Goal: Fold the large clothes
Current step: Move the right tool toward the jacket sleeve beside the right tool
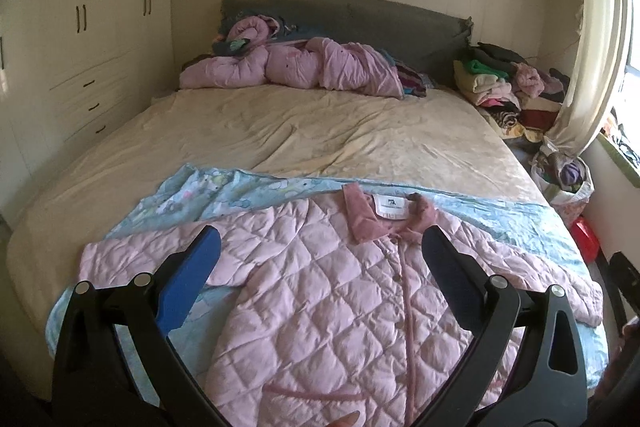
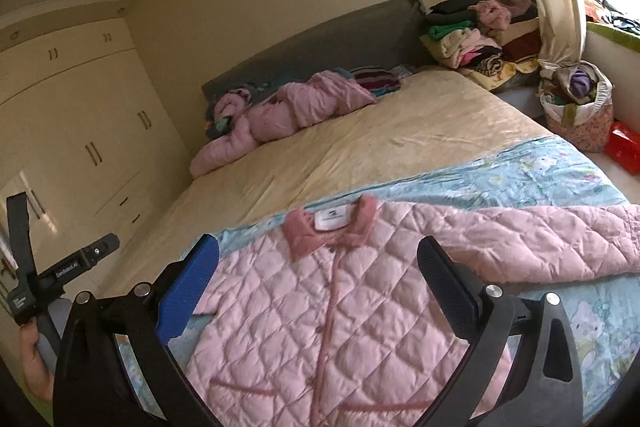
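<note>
Folding has not been begun, as far as can be judged: the pale pink quilted jacket with its darker pink collar is spread flat, buttoned and face up on the blue cartoon-print sheet at the bed's foot, sleeves out towards 9 and 3 o'clock. Left gripper and right gripper are held wide open above it, nothing grasped. Every fold remains.

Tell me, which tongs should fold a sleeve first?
Probably the right tongs. Both hang open above the jacket, but the right view shows one sleeve stretched out flat on its side, likely an easy grab. The left tongs face the jacket's middle.
</note>
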`<state>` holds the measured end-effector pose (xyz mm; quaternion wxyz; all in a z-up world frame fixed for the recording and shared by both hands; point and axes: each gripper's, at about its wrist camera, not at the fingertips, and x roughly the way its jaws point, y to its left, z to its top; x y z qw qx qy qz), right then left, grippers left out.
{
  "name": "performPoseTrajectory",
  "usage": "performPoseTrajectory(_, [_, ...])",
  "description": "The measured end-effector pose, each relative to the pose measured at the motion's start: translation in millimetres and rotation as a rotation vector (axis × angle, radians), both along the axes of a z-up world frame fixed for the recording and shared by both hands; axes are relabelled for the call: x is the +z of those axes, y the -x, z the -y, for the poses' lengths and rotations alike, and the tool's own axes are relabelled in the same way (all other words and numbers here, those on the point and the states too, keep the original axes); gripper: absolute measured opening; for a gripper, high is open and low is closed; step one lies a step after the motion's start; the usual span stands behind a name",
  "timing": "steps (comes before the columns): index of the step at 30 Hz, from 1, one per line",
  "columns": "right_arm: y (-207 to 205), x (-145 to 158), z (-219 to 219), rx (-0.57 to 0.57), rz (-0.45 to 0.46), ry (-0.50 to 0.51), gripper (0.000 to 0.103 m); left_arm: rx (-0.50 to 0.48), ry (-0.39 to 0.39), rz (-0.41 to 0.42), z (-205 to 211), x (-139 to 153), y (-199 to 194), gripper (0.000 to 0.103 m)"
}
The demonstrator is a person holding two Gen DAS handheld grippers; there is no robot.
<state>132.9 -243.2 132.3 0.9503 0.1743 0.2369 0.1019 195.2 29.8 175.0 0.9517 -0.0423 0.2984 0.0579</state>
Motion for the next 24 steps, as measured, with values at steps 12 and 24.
performPoseTrajectory(12, [-48.8, -37.3, 67.7, -0.161, -0.093, -0.042, 0.099, -0.051, -0.025, -0.108, 35.8, -73.8, -61.6, 0.094])
performPoseTrajectory(24, [-80.8, -93.8, 135.1, -0.322, -0.207, -0.096, 0.099, -0.136, -0.008, -0.223, 67.3, -139.4, -98.2, 0.094])
